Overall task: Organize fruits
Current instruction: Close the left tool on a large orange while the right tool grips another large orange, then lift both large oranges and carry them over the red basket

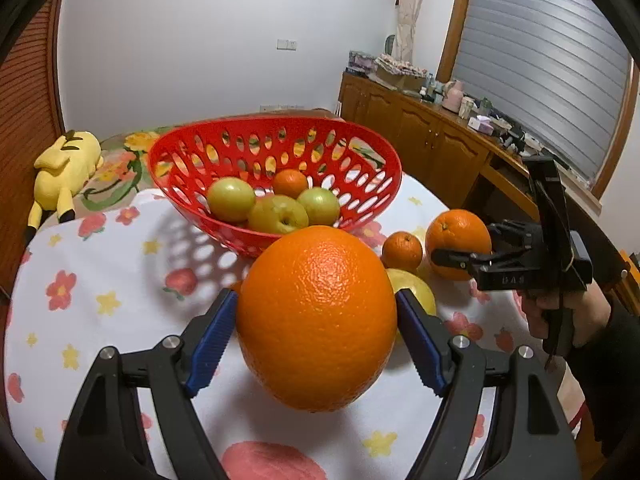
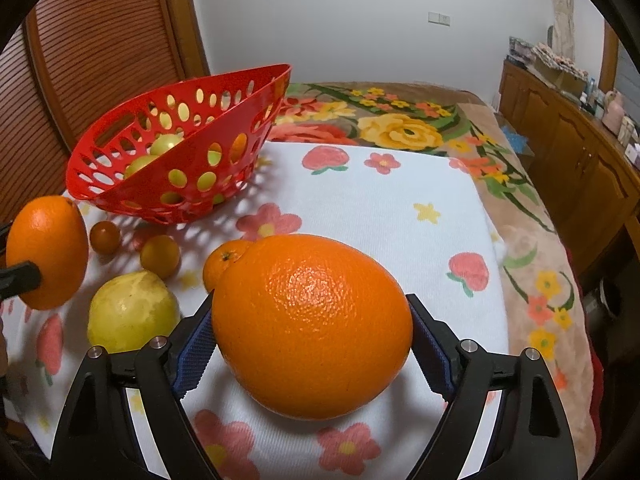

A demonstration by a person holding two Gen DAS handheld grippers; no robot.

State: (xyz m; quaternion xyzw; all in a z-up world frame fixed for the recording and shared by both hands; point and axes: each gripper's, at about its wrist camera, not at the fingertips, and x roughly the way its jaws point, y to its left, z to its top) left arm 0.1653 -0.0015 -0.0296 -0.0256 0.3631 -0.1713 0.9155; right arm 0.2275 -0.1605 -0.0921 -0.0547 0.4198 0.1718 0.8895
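1. Two fruits are in hand. The left gripper (image 1: pixel 316 300) has its blue-padded fingers (image 1: pixel 212 332) closed on a large round orange with pebbled peel, the left orange (image 1: pixel 316 320). It hangs clear of the white flower-printed cloth (image 1: pixel 120 272), in front of the red perforated plastic basket (image 1: pixel 224 238).
2. The right gripper (image 2: pixel 312 312) has its fingers pressed on both flanks of a second large orange, the right orange (image 2: pixel 312 328). It sits low over the cloth, well to the right of the basket. We cannot tell whether it is lifted off yet.
3. We judge the step in hand to be carrying the left orange into the basket.
4. We keep the fingers across the widest part of the fruit. A grip nearer the ends would probably let the round peel slide out.
5. We raise the left orange above the near rim before we move it forward. The basket looks light and tilted, so a knock could tip it.
6. We aim for the free space beside the three greenish-yellow round fruits (image 1: pixel 280 214) and the small mandarin (image 1: pixel 290 183) inside. We release low so nothing bruises.
7. We hold the right gripper clear of the loose yellow fruit (image 2: pixel 132 312) until the basket is free.
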